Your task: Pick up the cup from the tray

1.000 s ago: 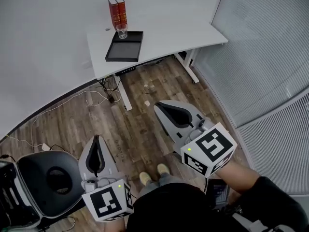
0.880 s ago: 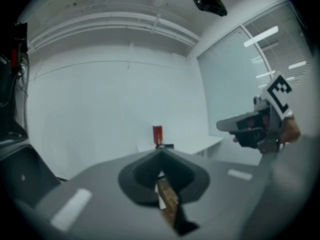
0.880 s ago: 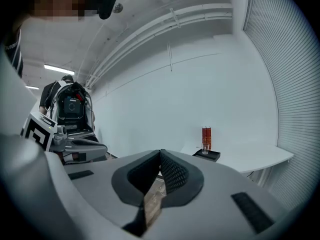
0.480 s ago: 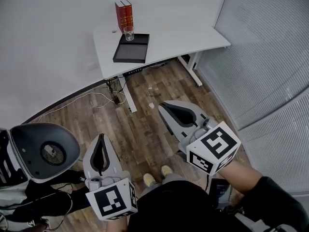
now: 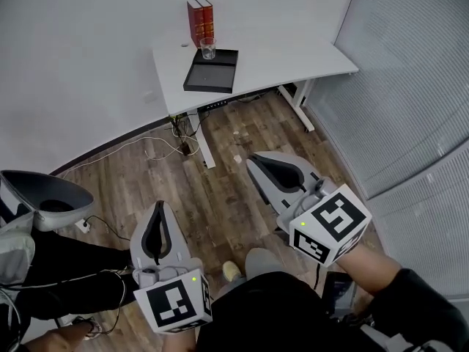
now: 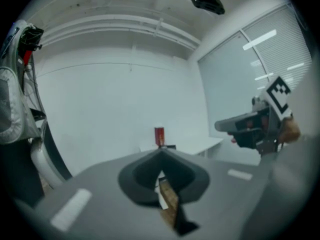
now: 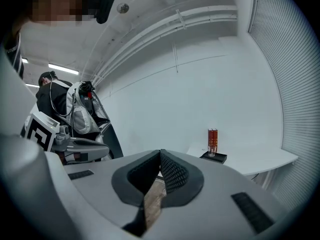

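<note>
While a clear glass cup (image 5: 208, 48) stands in the far black rectangular tray (image 5: 213, 75), the left gripper (image 5: 157, 207) and right gripper (image 5: 253, 160) have closed, empty jaws.

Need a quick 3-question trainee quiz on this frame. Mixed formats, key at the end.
1. Multiple choice: where is the cup?
A. In the tray, at the end nearest the books
B. On the floor
C. Between a gripper's jaws
2. True or false: the left gripper is shut on the cup.
3. Fill in: the tray lies on a white ____.

Key
1. A
2. False. The left gripper and the right gripper are both shut and empty, above the floor and well short of the desk.
3. desk
</note>
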Tool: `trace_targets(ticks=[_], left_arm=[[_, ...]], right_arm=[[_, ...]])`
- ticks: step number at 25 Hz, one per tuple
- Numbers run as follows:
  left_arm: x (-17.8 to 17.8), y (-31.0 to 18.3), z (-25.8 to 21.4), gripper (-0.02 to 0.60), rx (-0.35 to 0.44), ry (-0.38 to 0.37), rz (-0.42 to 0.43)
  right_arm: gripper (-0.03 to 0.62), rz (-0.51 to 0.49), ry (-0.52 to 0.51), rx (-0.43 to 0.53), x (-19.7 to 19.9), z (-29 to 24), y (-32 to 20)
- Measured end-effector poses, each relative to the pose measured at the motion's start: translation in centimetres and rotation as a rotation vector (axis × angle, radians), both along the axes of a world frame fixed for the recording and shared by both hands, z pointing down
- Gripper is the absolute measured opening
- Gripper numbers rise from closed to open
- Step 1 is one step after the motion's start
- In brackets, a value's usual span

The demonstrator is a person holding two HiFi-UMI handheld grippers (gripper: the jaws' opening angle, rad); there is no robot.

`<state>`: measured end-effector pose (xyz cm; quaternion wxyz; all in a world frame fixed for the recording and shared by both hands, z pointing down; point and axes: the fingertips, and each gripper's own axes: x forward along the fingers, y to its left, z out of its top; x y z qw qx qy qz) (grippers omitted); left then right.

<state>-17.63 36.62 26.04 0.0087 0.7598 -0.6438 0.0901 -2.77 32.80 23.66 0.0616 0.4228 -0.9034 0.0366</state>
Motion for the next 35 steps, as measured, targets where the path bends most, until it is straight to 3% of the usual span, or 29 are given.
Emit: trace_targets(ticks=[19,31,35], left_arm=[[-1.7,1.2,0.0,0.004,-0.001,0.023,0.018],[-0.2,-1.2,-0.5,0.004,0.005,0.011,0.059],[-0.5,-2.2,-1.1,0.003,0.016,0.041,0.041]], right_arm=[[0.014,0.000,0.024,0.006,-1.6,0.0,1.5],[0.014,0.028,0.018,0.013,-0.1,-0.3,-0.3],[0.014,0.020,0.012,0.016,-0.7,-0.5,-1.5]])
